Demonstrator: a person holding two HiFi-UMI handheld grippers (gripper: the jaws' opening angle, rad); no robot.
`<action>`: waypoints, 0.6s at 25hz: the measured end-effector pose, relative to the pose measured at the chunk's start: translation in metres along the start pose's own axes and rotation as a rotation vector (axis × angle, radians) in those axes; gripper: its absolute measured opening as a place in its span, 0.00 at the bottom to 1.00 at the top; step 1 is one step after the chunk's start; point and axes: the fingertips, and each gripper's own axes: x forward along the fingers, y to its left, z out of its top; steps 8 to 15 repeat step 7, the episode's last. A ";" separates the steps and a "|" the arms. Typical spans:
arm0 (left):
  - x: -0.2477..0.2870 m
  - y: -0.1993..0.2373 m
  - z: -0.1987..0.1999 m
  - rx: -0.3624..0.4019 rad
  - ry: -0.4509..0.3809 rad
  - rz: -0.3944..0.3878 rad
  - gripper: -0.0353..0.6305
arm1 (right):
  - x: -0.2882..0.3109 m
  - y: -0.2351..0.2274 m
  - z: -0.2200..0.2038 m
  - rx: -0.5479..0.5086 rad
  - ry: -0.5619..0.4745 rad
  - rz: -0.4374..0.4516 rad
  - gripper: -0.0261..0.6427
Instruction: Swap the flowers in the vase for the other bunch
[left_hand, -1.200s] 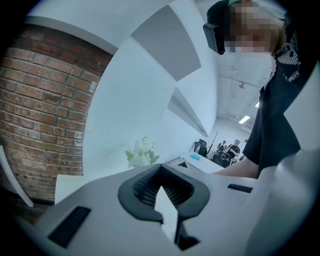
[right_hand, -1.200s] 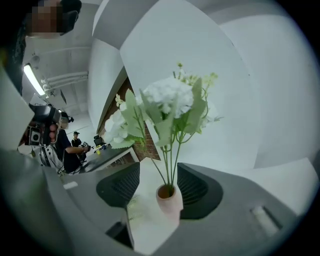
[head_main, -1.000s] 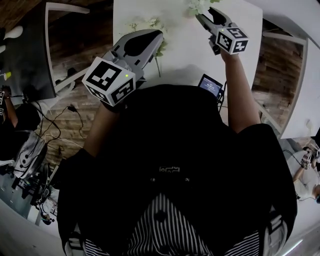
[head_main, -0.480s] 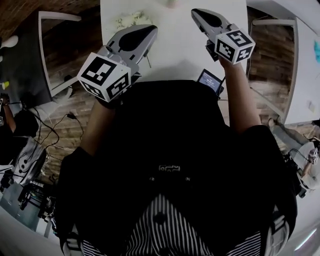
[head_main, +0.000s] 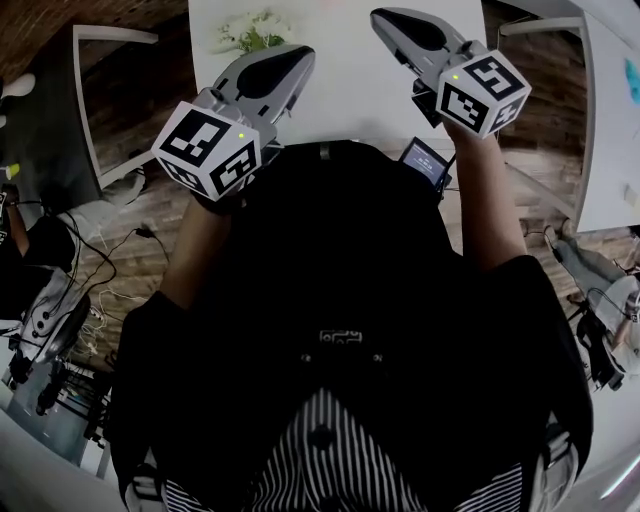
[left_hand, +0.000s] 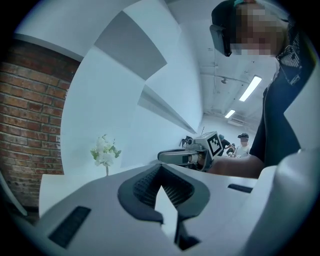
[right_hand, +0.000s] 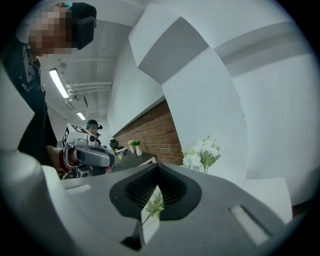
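Pinching a leafy flower stem (right_hand: 152, 206), the right gripper (right_hand: 143, 234) has its jaws shut; the left gripper (left_hand: 176, 234) is closed, empty.

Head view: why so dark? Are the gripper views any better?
Head view: heavy fisheye, dim; only the table is bright. Left gripper view: evenly lit, flowers clear. Right gripper view: likewise, walls bent by the lens, sprig between the jaws slightly soft.

Small screen device (head_main: 425, 163) on white table (head_main: 345, 85)
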 end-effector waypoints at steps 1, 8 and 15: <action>0.003 -0.007 0.000 0.004 -0.002 0.004 0.06 | -0.008 0.002 -0.003 0.001 0.000 0.002 0.05; 0.008 -0.063 -0.005 0.021 -0.032 0.026 0.06 | -0.071 0.026 -0.024 0.017 -0.012 0.023 0.05; 0.008 -0.063 -0.005 0.021 -0.032 0.026 0.06 | -0.071 0.026 -0.024 0.017 -0.012 0.023 0.05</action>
